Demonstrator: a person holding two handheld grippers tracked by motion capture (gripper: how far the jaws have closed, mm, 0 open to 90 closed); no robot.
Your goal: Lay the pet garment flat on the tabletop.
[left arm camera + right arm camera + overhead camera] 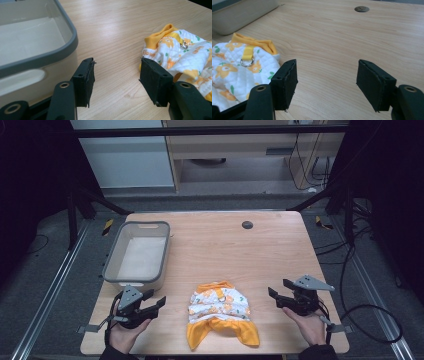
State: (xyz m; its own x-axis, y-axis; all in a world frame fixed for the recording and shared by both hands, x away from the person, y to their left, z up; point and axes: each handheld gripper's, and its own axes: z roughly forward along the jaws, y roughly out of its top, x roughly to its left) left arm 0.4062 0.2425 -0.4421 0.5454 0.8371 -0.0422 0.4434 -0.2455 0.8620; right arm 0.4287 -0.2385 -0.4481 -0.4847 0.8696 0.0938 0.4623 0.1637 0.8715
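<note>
Person is holding both grippers low over the wooden table (215,245), flanking a small quilted garment (220,309), white with orange flower print and orange trim, lying crumpled near the front edge at 6 o'clock. Left gripper (156,301) is sitting at about 8 o'clock, jaws spread, nothing between them; right gripper (274,295) at about 4 o'clock, jaws likewise apart and empty. Grey-rimmed tub (116,255) is standing empty at 10 o'clock, just behind the left gripper. Looks like the approach step: neither pad is touching cloth yet. Next move is probably calling for both to close in on the garment's edges and pinch. The garment's underside and folded layers are staying hidden; what kind of clothing it is remains hard to tell.
</note>
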